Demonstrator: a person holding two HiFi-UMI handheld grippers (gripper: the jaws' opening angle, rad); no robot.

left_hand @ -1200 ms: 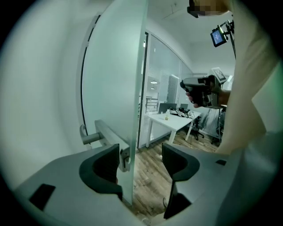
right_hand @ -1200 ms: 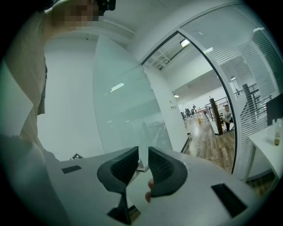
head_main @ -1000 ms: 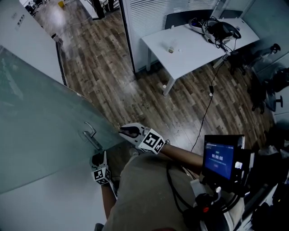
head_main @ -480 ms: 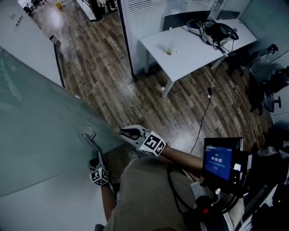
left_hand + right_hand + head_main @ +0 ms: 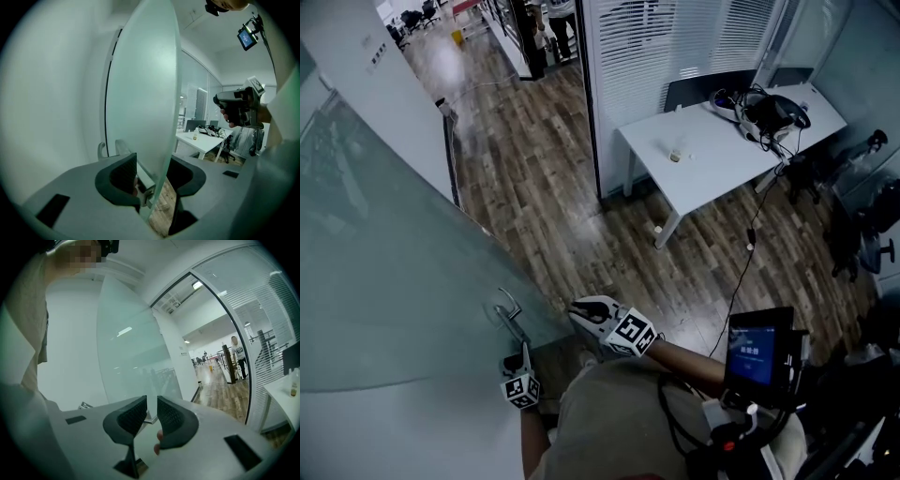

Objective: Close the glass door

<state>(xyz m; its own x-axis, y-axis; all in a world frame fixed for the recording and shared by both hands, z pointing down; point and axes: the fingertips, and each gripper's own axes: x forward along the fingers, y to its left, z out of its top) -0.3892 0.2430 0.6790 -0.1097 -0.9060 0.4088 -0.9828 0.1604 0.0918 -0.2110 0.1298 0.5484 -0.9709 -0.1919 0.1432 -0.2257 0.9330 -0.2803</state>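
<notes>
Your left gripper (image 5: 152, 165) has just been closing its jaws. They now sit wide astride the free edge of the glass door (image 5: 140, 84), low in its own view. One pad bears on the metal mount of the handle (image 5: 508, 312); the other lies against the far face. I judge that a hold, though a light one.

To swing the panel shut well, keep your wrist square to the glass so the edge cannot lever out. Follow the door's arc rather than pushing straight, and slow down near the frame.

Your right gripper (image 5: 151, 405) is empty, its jaws a narrow slit apart. Keep it clear of the closing edge.

Only the head view shows the door standing well open at the left of frame. It also shows the dark frame post (image 5: 450, 155) at upper left and the white table (image 5: 712, 159) at upper right. Only the left gripper view shows the glass between the pads. The right gripper view gives the frosted face from low down, and a person (image 5: 238, 352) far along the corridor, right of centre.
</notes>
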